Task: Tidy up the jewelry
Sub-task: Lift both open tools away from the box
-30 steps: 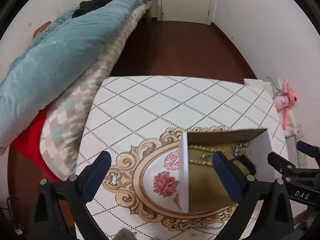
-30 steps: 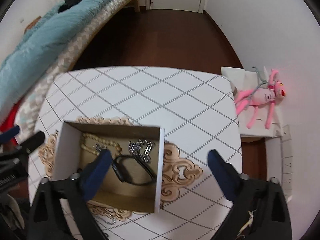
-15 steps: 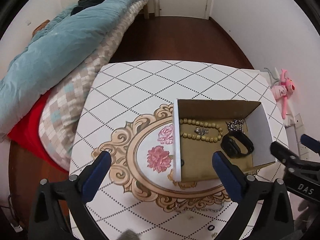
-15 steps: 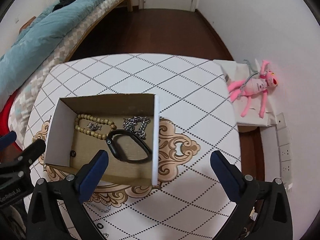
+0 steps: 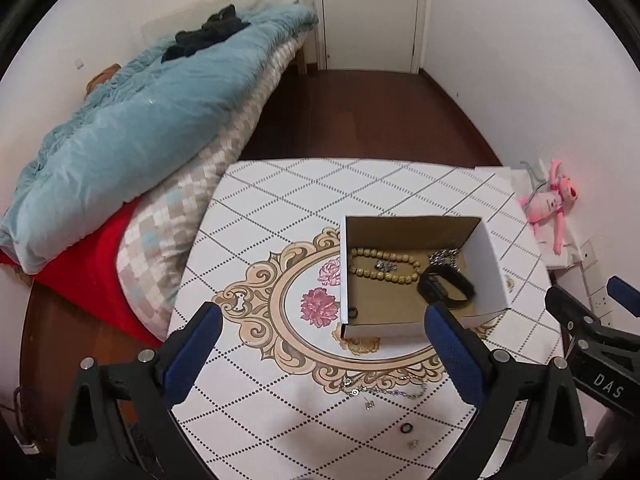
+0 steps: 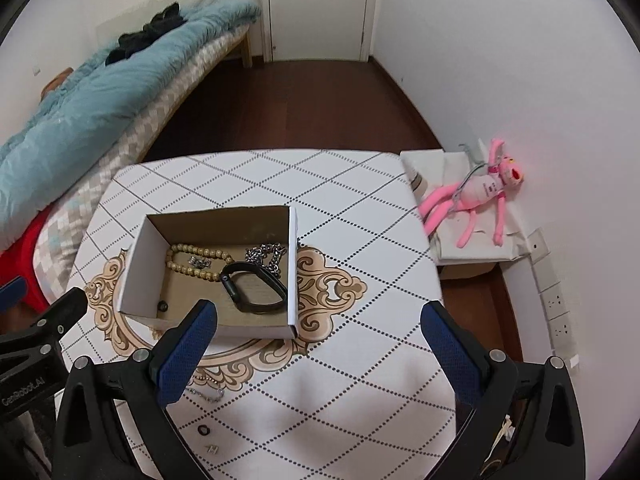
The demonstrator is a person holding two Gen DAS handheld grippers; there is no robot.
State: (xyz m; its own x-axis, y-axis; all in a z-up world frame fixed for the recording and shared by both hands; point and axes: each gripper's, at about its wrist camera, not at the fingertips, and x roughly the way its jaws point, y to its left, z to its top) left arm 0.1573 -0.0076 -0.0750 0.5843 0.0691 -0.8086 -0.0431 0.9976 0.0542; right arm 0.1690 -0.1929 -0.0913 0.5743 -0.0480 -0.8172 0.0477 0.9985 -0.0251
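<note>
An open white cardboard box point(image 5: 490, 264) point(image 6: 134, 276) stands on the patterned table. Inside lie a tan bead bracelet point(image 5: 384, 266) point(image 6: 192, 258), a black wristband point(image 5: 446, 286) point(image 6: 254, 294), a silver chain point(image 5: 442, 256) point(image 6: 266, 256) and a small dark ring point(image 5: 353, 313) point(image 6: 162, 306). On the table nearer me lie a thin silver chain point(image 5: 384, 392) point(image 6: 206, 394), a small black ring point(image 5: 406, 429) point(image 6: 203, 430) and small earrings point(image 5: 414, 444) point(image 6: 211, 449). My left gripper point(image 5: 320, 354) is open and empty, held above the table. My right gripper point(image 6: 318, 350) is open and empty, right of the box.
A bed with a blue duvet point(image 5: 140, 128) and checked quilt point(image 5: 188, 208) borders the table's left edge. A pink plush toy point(image 6: 476, 196) lies on a white stand at the right wall. Dark wood floor point(image 5: 360, 116) and a white door point(image 5: 368, 12) lie beyond the table.
Both grippers have pulled back and risen from the box, so more of the table and the loose jewelry near its front edge now show. Both stay open.
</note>
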